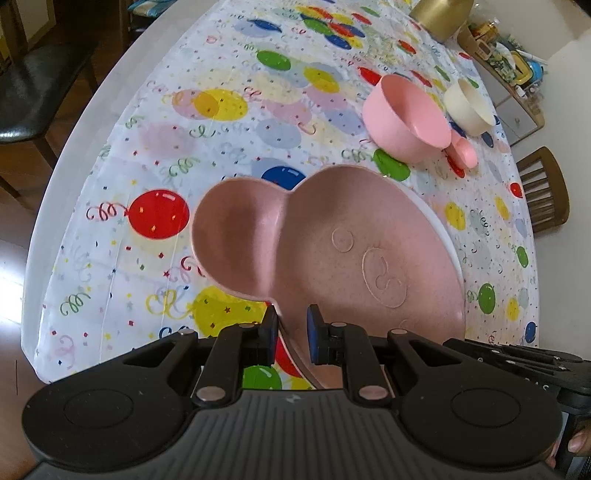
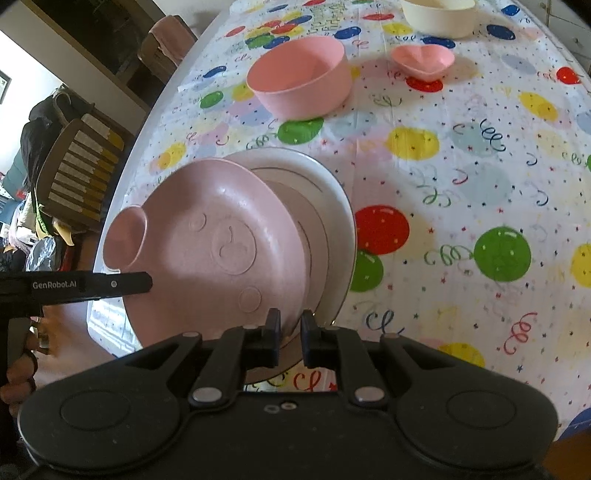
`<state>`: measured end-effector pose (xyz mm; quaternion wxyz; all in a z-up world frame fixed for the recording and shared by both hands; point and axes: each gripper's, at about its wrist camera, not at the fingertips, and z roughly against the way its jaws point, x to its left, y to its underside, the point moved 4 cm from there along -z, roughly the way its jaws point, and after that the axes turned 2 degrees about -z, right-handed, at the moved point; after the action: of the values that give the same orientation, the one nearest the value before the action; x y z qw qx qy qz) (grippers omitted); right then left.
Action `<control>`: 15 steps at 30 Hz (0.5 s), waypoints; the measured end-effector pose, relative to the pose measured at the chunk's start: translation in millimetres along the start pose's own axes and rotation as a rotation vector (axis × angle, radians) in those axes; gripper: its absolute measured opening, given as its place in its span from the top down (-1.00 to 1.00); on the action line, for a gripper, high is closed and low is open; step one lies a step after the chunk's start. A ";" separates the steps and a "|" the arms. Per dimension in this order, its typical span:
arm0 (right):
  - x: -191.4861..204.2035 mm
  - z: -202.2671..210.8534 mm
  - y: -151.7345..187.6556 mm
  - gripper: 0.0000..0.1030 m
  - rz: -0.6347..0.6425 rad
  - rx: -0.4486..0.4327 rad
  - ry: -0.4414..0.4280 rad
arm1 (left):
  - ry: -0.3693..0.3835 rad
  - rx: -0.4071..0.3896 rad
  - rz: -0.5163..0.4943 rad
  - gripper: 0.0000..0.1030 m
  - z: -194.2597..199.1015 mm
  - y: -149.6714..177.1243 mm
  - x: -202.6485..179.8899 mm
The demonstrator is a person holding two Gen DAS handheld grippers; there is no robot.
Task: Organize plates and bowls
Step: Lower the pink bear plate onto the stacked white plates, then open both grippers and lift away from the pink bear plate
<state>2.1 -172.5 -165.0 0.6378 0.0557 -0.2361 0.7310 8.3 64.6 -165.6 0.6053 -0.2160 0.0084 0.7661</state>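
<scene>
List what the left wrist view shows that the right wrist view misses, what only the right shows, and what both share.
Only the left wrist view shows the gold container at the table's far end and the cluttered shelf behind it.

Only the right wrist view shows the white plates' full rim under the bear plate, and the left gripper's arm, labelled GenRobot.AI.

Both show the pink bear plate, held at its rim by the left gripper and right gripper, plus the pink bowl, heart dish, cream bowl and balloon tablecloth.
</scene>
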 end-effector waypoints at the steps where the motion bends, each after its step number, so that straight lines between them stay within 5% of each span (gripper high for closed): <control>1: 0.6 -0.3 0.7 0.80 0.001 0.004 -0.005 | 0.000 0.004 0.003 0.71 -1.3 0.6 0.9; 15: 0.3 4.0 -0.6 0.57 0.005 -0.004 0.027 | 0.024 0.023 0.006 0.70 -0.4 0.0 2.5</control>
<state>1.8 -173.8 -161.2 0.6391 0.0441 -0.2293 0.7328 8.0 66.8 -166.9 0.6054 -0.2182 0.0253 0.7650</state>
